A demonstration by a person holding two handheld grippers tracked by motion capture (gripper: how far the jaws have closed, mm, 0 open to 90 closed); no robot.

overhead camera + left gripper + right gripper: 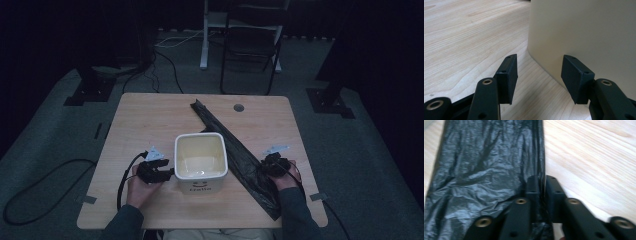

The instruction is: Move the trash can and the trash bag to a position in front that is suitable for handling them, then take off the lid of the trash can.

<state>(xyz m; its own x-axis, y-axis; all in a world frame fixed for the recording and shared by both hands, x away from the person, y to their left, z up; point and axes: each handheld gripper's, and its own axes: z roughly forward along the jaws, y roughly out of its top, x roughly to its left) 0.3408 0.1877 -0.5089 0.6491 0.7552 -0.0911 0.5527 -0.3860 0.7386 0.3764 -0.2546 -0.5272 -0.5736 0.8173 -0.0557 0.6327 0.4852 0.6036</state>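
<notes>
pale wooden rectangular table (pixel 150 125) under dim light, with a small round grommet hole (pixel 238 107) near its far edge. near the front middle, a square white plastic bin (pixel 201 162) with rounded corners, upright, open top, dark lettering on the near wall too small to read. beside it, a long black crinkled plastic bag (pixel 225 137) lying flat in a diagonal strip, from the far middle of the table down to the front right, passing just behind and to the right of the bin. on the left, left claw (pixel 167 170) held low in a hand (pixel 139 187), pointing at the bin's left wall; in the left gripper view, left claw (pixel 539 75) with jaws spread apart, nothing between them, the bin's smooth pale wall (pixel 586 32) rising straight ahead and very close to the right-hand jaw; contact not clear. on the right, right claw (pixel 265 167) in the other hand (pixel 287 177), sitting on the bag's right edge about two thirds of the way down the strip. in the right gripper view, right claw (pixel 542 187) with jaws drawn together, pinched on the edge of the black film (pixel 486 165), bare wood to the right of the jaws. grey sleeves at the bottom of the high view. beyond the table, grey carpeted floor (pixel 50 135) with trailing black cables (pixel 45 180), and a dark folding chair (pixel 250 45) next to a white stand leg (pixel 204 35).
</notes>
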